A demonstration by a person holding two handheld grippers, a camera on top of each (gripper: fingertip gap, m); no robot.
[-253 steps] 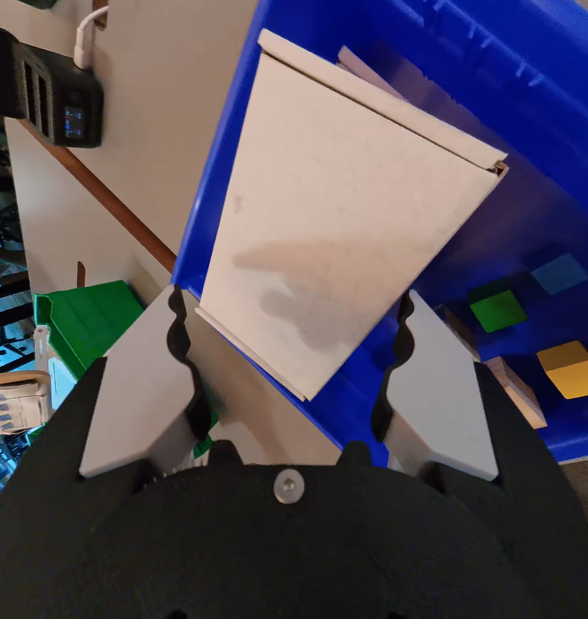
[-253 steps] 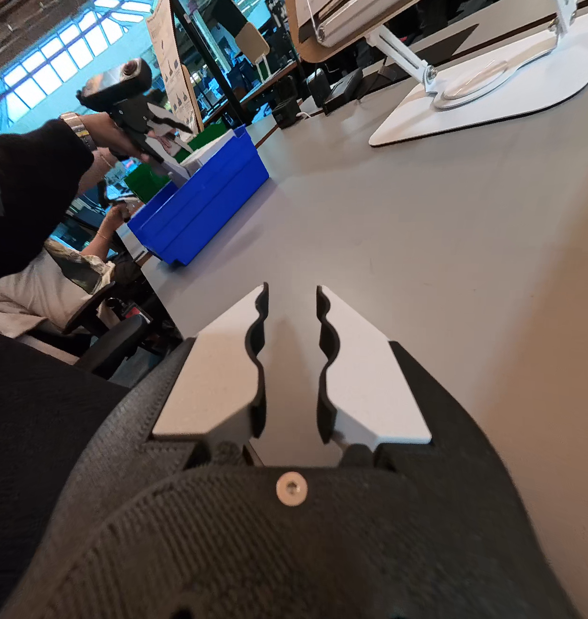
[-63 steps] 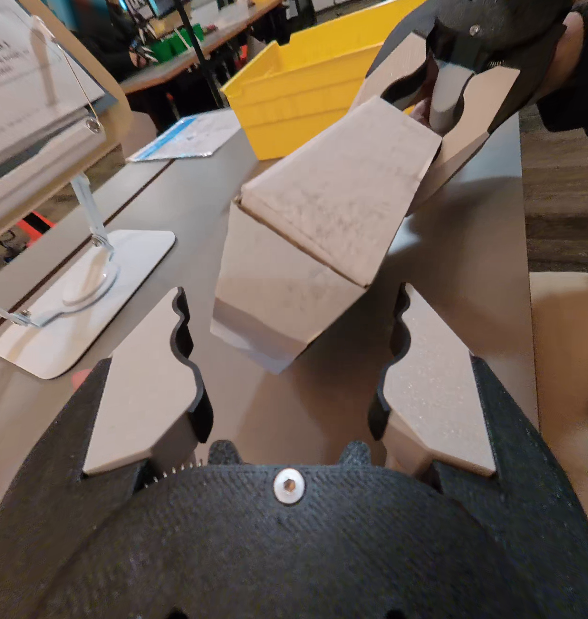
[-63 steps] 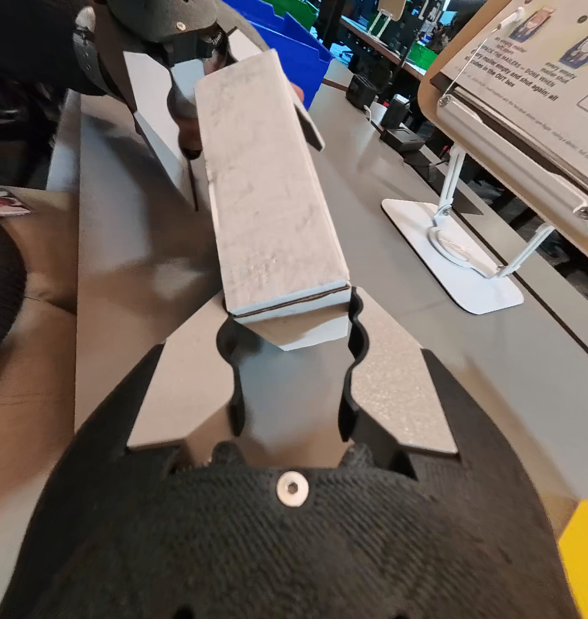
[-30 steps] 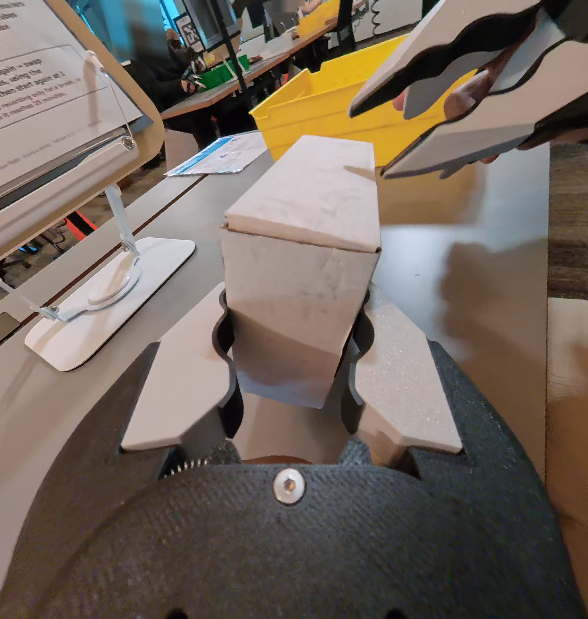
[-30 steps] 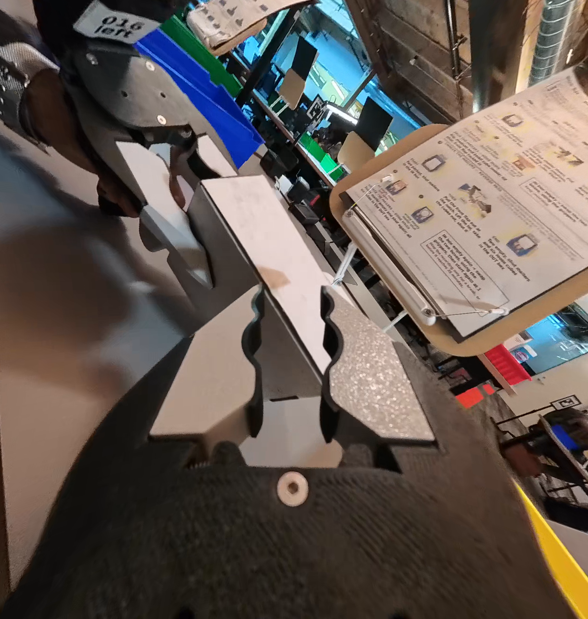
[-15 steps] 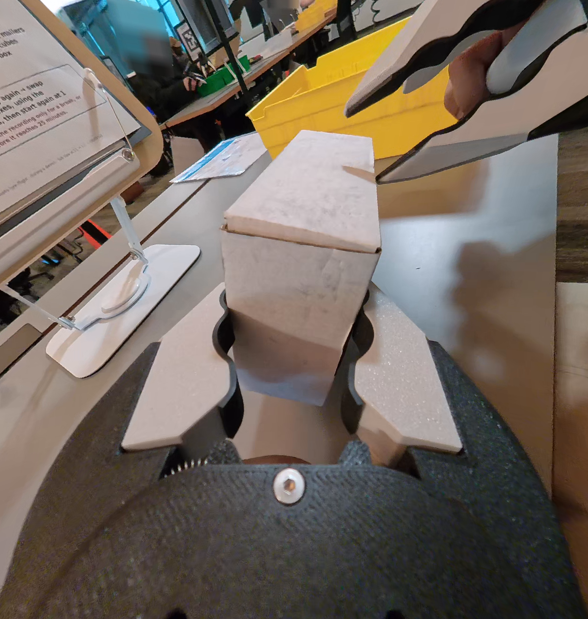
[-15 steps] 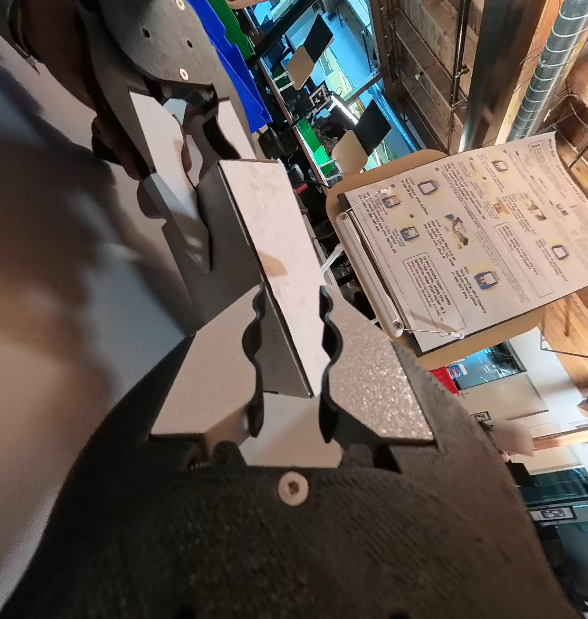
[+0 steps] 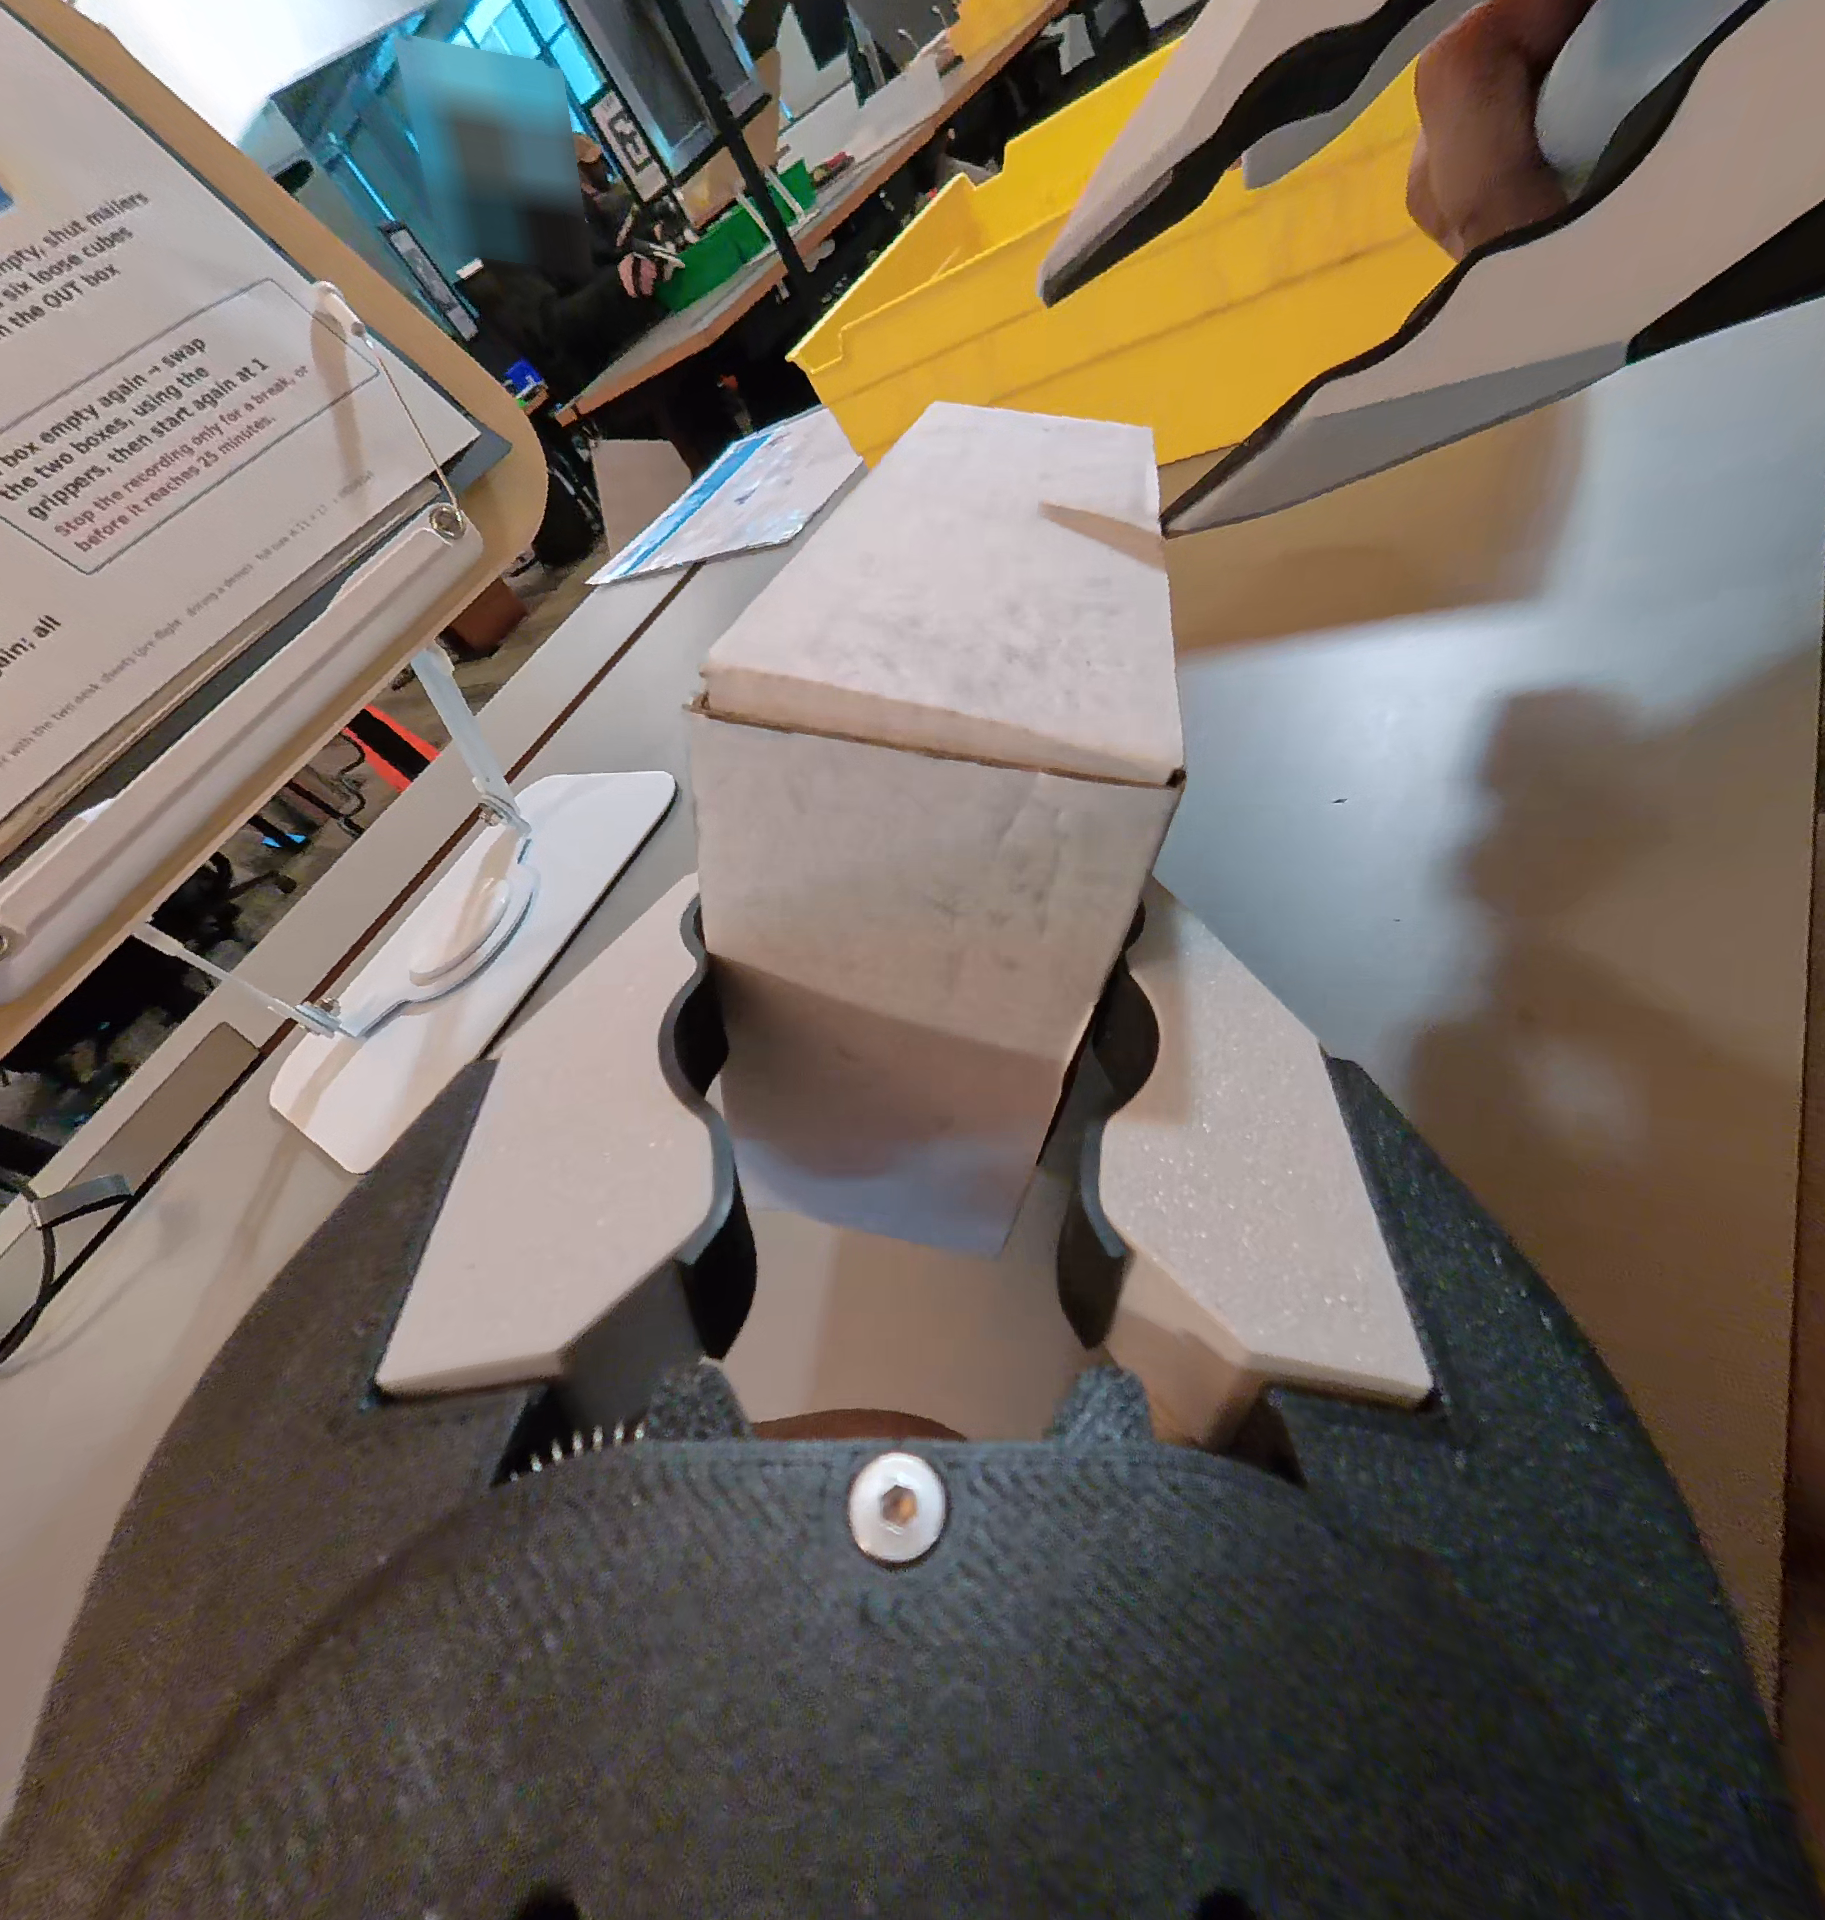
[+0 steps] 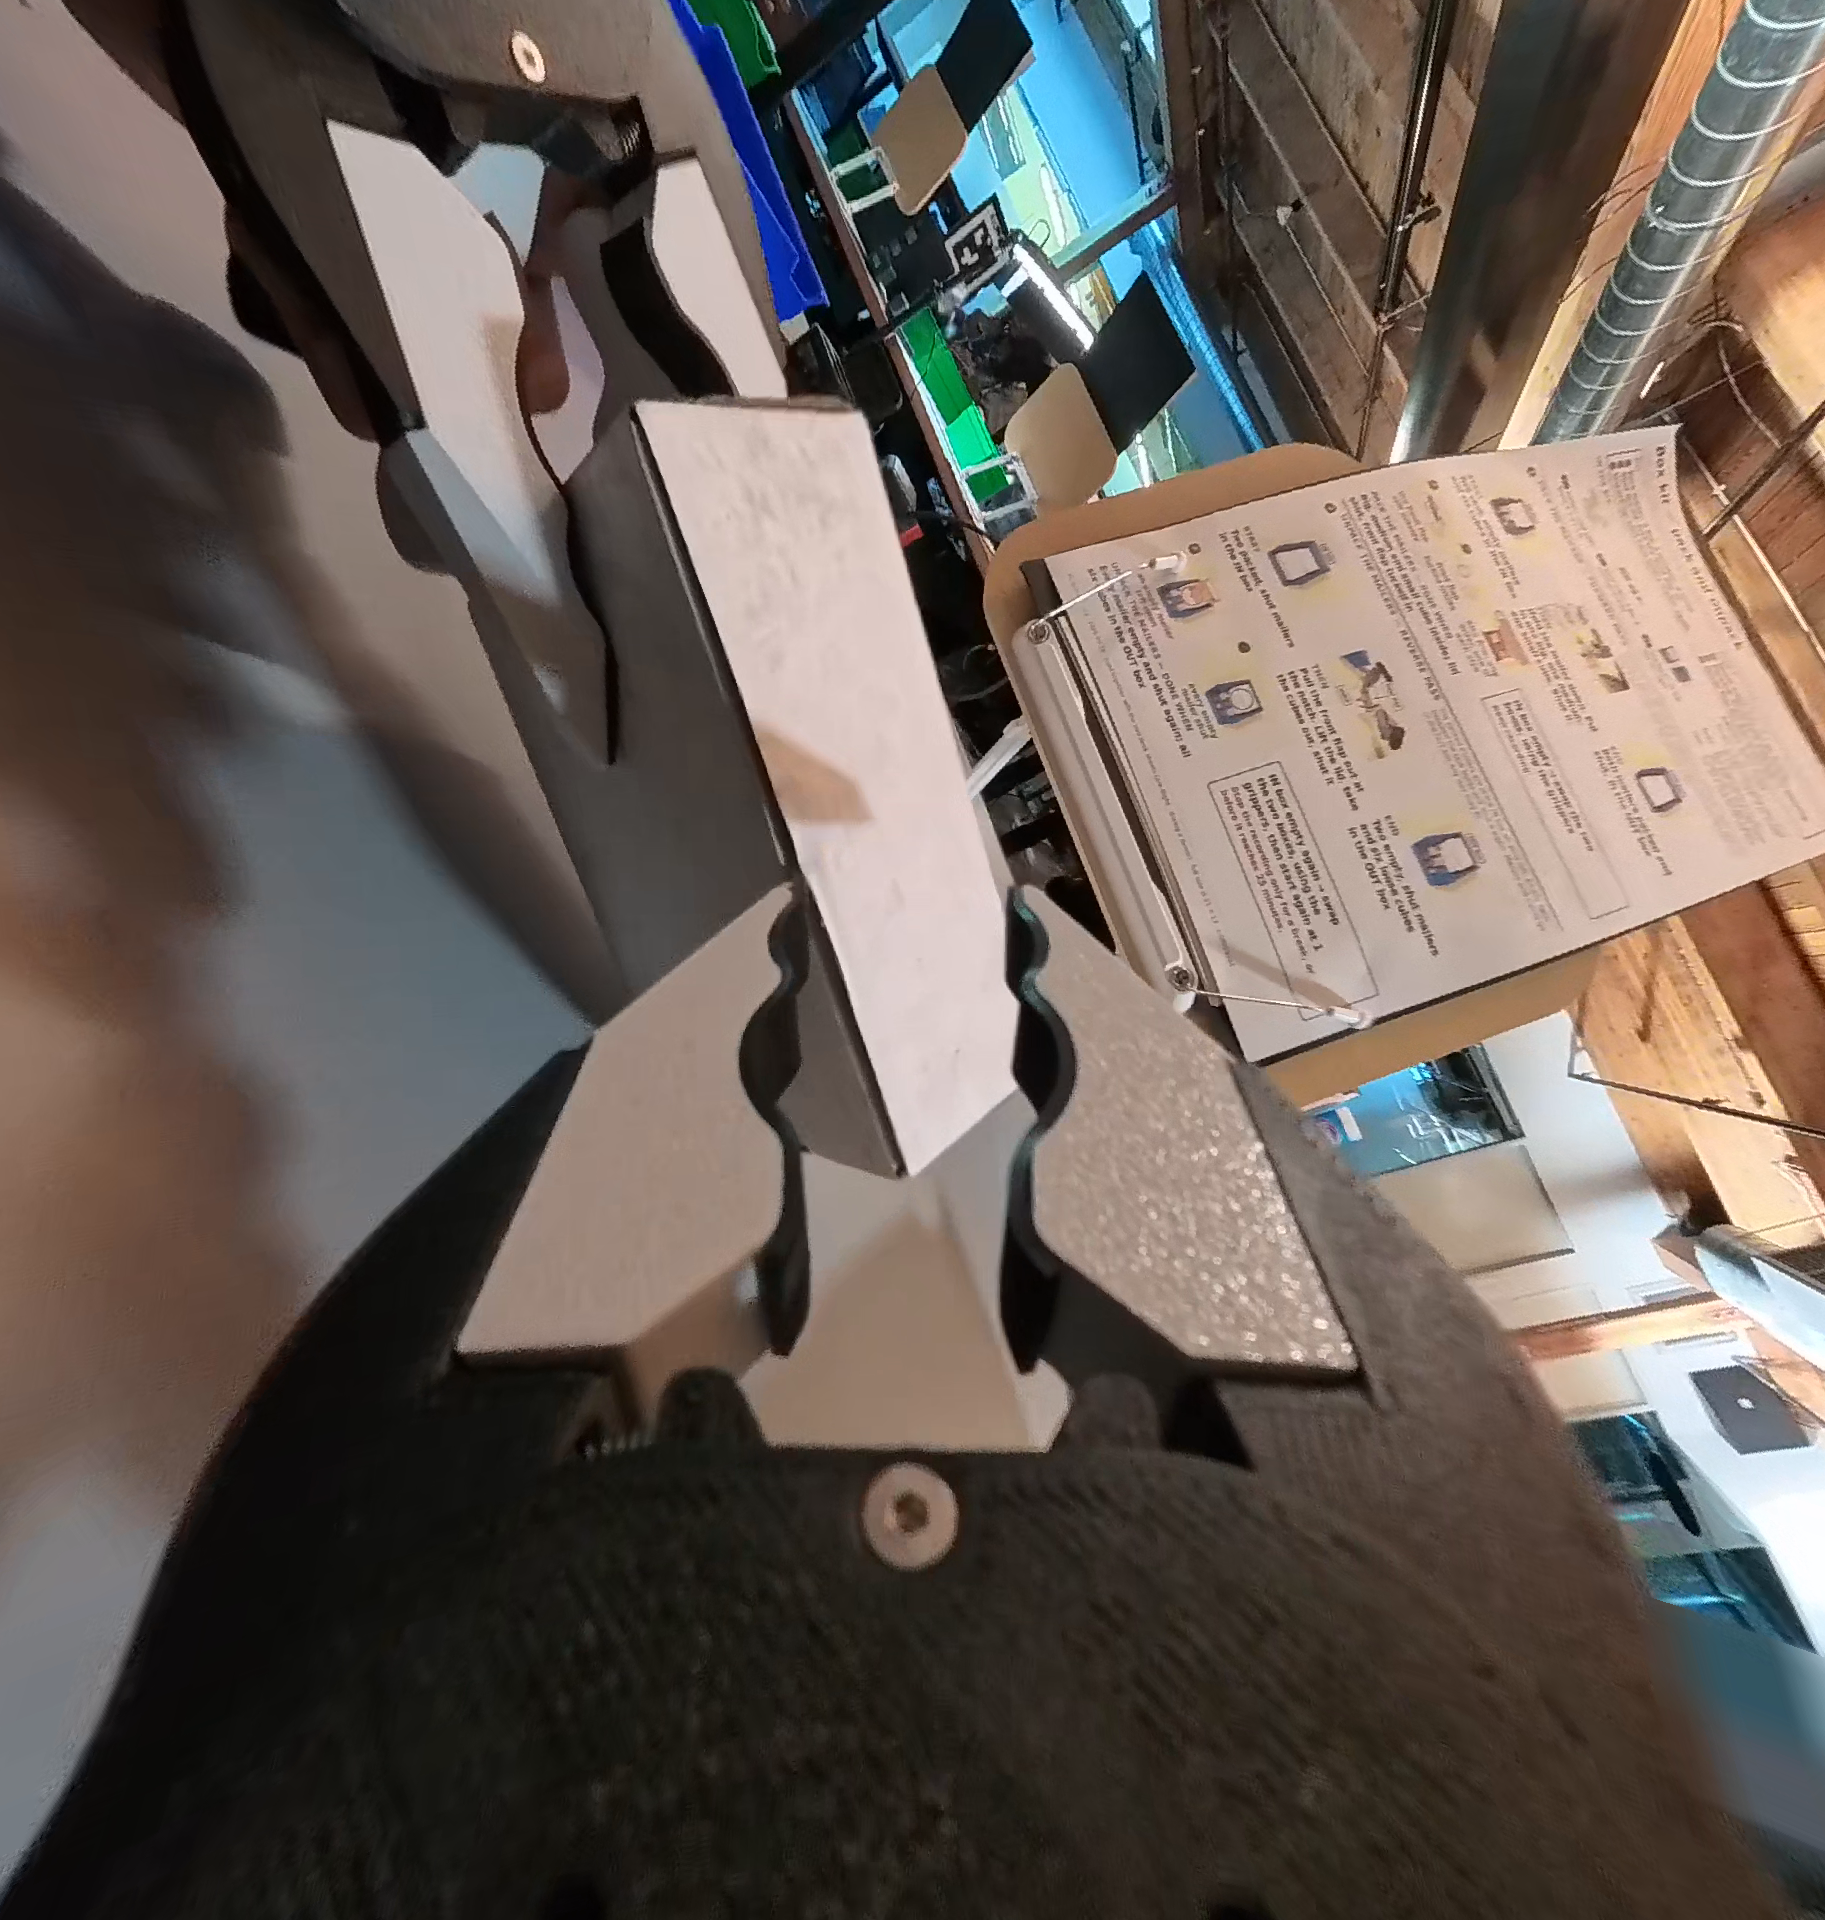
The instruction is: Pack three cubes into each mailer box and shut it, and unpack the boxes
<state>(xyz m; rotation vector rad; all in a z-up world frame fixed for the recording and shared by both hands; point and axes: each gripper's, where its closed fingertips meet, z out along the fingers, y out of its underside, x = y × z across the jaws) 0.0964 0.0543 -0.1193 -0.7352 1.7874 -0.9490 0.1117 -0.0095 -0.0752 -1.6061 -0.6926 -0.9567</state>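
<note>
A shut white mailer box (image 9: pixel 939 644) is held just above the grey table (image 9: pixel 1407 831). My left gripper (image 9: pixel 918 914) is shut on its near end, one finger on each side wall. My right gripper (image 9: pixel 1110 405) comes in from the upper right, and its lower fingertip (image 9: pixel 1178 520) touches the lid by a small brown notch (image 9: pixel 1095 514) at the far right corner. In the right wrist view the box (image 10: pixel 835 727) has its end edge in the narrow gap of my right gripper (image 10: pixel 903 914). I cannot tell whether those fingers press on it. No cubes are in view.
A yellow bin (image 9: pixel 1043 312) stands beyond the box. A clipboard with an instruction sheet (image 9: pixel 160 468) stands on a white base (image 9: pixel 492 914) at the left. A paper sheet (image 9: pixel 721 509) lies near the bin. A blue bin (image 10: pixel 773 208) is behind the left gripper. The table's front edge (image 9: pixel 1822 727) runs along the right.
The box came out of the blue bin. My right gripper let go of its end and narrowed at the far top corner, and my left shut on the near end. My right has since rolled.
</note>
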